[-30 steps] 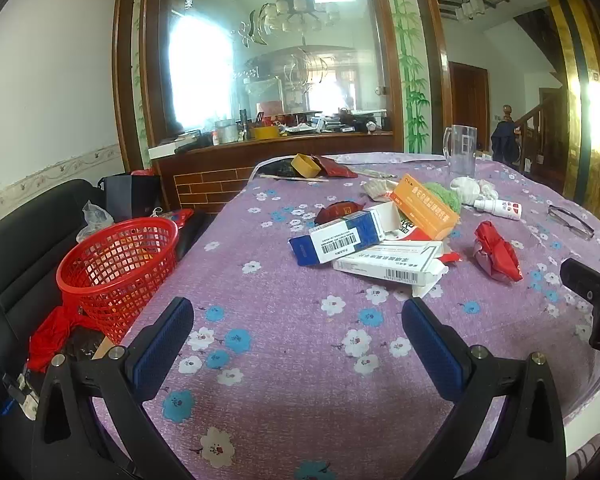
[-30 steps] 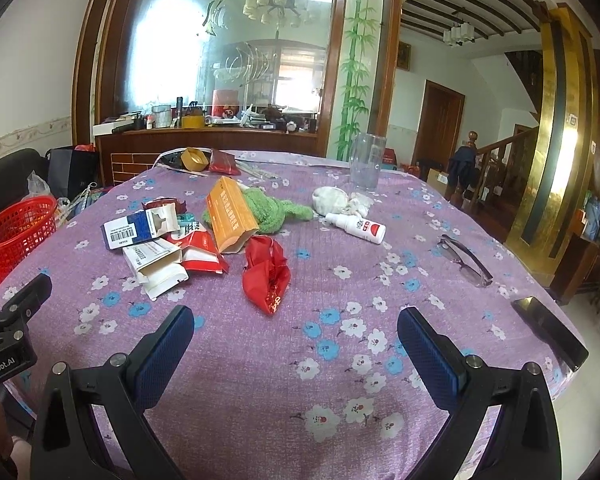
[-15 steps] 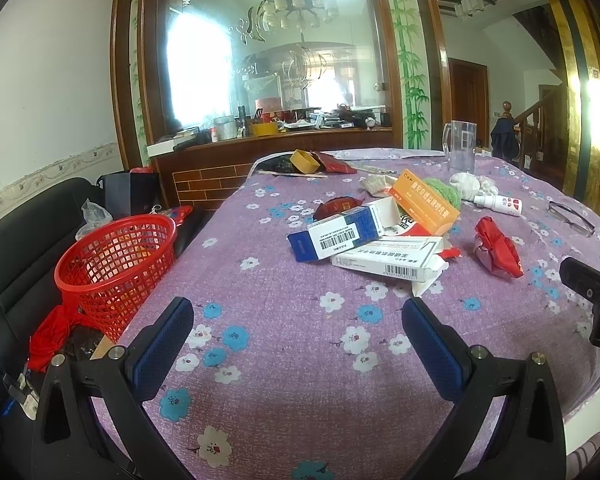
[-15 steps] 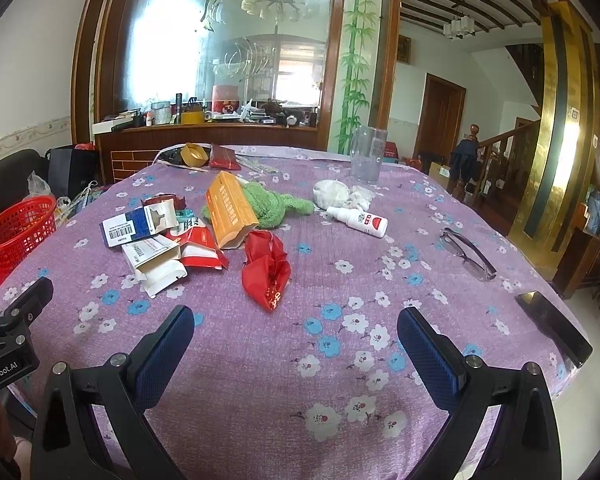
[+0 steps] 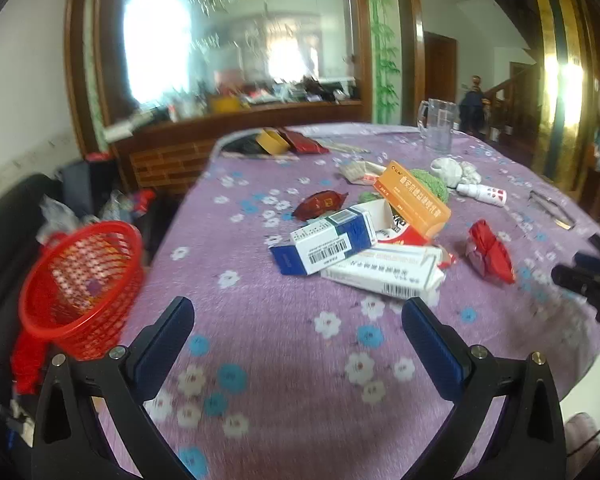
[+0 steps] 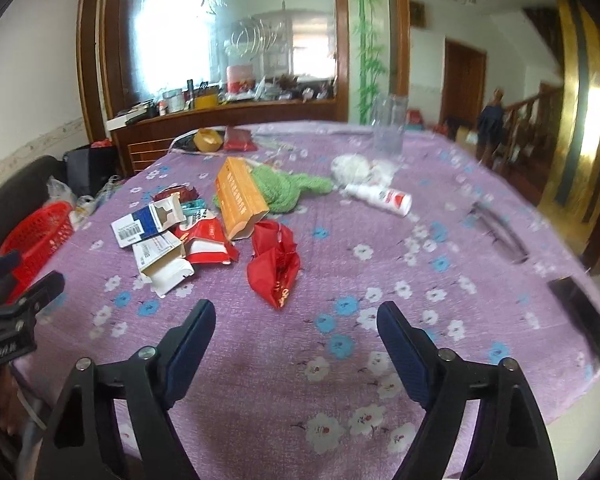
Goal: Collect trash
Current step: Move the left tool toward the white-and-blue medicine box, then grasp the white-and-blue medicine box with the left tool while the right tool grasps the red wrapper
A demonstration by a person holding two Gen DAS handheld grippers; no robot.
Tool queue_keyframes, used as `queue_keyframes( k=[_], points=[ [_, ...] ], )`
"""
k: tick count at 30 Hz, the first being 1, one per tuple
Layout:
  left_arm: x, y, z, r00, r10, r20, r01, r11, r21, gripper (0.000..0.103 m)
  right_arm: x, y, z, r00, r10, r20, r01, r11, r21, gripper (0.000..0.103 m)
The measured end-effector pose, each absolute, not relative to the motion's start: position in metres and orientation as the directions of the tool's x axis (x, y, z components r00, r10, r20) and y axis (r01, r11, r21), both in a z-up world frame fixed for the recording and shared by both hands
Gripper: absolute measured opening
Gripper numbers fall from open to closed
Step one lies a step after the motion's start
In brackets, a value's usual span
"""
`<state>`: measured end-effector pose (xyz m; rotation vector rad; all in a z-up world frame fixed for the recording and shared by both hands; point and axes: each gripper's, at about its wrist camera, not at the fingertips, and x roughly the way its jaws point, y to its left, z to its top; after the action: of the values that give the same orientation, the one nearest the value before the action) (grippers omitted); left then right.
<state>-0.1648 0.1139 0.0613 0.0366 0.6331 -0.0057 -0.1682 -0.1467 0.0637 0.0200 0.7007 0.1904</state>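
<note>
A pile of trash lies on the purple flowered tablecloth (image 5: pixel 284 344): a blue-and-white box (image 5: pixel 324 240), a white box (image 5: pixel 384 272), an orange box (image 5: pixel 412 200) and a crumpled red wrapper (image 5: pixel 488 252). The same pile shows in the right wrist view, with the red wrapper (image 6: pixel 274 264) closest, then the orange box (image 6: pixel 240 200) and the blue-and-white box (image 6: pixel 146 220). My left gripper (image 5: pixel 296 320) is open and empty, just short of the boxes. My right gripper (image 6: pixel 296 324) is open and empty, just short of the red wrapper. A red mesh basket (image 5: pixel 80 284) stands left of the table.
A green cloth (image 6: pixel 288 188), a white spray bottle (image 6: pixel 380 198), white crumpled tissue (image 6: pixel 360 168), a clear jug (image 5: pixel 438 126), glasses (image 6: pixel 500 232) and a dark phone (image 6: pixel 584 316) lie on the table. A black sofa (image 5: pixel 4 220) with bags is at the left.
Both grippers have moved forward toward the trash pile, which now looks larger and nearer. The right gripper's jaws have narrowed somewhat. Nothing has been taken hold of.
</note>
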Motion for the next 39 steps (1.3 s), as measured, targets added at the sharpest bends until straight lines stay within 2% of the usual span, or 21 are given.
queue_keyframes(
  k=[2, 4, 5, 8, 13, 16, 18, 24, 28, 31, 35, 38, 39],
  points=[
    [-0.147, 0.122, 0.063, 0.778, -0.039, -0.627, 0.048, 0.999, -0.003, 0.097, -0.159, -0.151, 0.061, 0.715, 0.227, -0.662, -0.182, 0.974, 0.137, 0.077],
    [-0.131, 0.124, 0.064, 0.761, -0.051, -0.647, 0.073, 0.997, 0.007, 0.083, -0.151, -0.155, 0.058, 0.69, 0.252, -0.678, -0.183, 0.968, 0.173, 0.075],
    [-0.124, 0.124, 0.063, 0.757, -0.053, -0.652, 0.091, 0.996, 0.024, 0.082, -0.148, -0.156, 0.057, 0.681, 0.265, -0.683, -0.185, 0.964, 0.189, 0.075],
    [-0.103, 0.12, 0.061, 0.749, -0.058, -0.66, 0.148, 0.986, 0.082, 0.082, -0.142, -0.157, 0.054, 0.658, 0.294, -0.693, -0.194, 0.956, 0.221, 0.075],
    [-0.073, 0.114, 0.059, 0.716, -0.157, -0.68, 0.275, 0.959, 0.068, 0.082, -0.137, -0.155, 0.054, 0.641, 0.316, -0.7, -0.219, 0.949, 0.229, 0.075],
    [-0.056, 0.108, 0.057, 0.71, -0.17, -0.684, 0.305, 0.949, 0.081, 0.082, -0.134, -0.155, 0.053, 0.633, 0.324, -0.703, -0.222, 0.946, 0.236, 0.075],
    [-0.043, 0.107, 0.052, 0.67, -0.218, -0.71, 0.349, 0.936, 0.043, 0.082, -0.131, -0.154, 0.053, 0.626, 0.333, -0.705, -0.226, 0.943, 0.244, 0.075],
    [-0.028, 0.106, 0.035, 0.615, -0.246, -0.749, 0.361, 0.933, -0.01, 0.081, -0.123, -0.151, 0.05, 0.611, 0.345, -0.712, -0.242, 0.938, 0.247, 0.075],
    [-0.039, 0.102, 0.034, 0.611, -0.239, -0.755, 0.343, 0.939, -0.019, 0.052, -0.112, -0.151, 0.048, 0.604, 0.348, -0.717, -0.24, 0.937, 0.253, 0.075],
    [-0.047, 0.1, 0.036, 0.598, -0.257, -0.759, 0.332, 0.942, -0.058, 0.041, -0.099, -0.15, 0.044, 0.595, 0.34, -0.728, -0.226, 0.94, 0.255, 0.075],
    [-0.051, 0.097, 0.039, 0.606, -0.24, -0.759, 0.316, 0.948, -0.047, 0.041, -0.081, -0.148, 0.038, 0.587, 0.33, -0.739, -0.209, 0.944, 0.255, 0.075],
    [-0.04, 0.099, 0.039, 0.592, -0.235, -0.77, 0.288, 0.955, -0.07, 0.05, -0.069, -0.145, 0.035, 0.582, 0.32, -0.748, -0.196, 0.947, 0.253, 0.075],
    [-0.037, 0.099, 0.039, 0.587, -0.24, -0.773, 0.284, 0.955, -0.081, 0.056, -0.065, -0.143, 0.033, 0.58, 0.317, -0.75, -0.193, 0.948, 0.252, 0.075]
  ],
)
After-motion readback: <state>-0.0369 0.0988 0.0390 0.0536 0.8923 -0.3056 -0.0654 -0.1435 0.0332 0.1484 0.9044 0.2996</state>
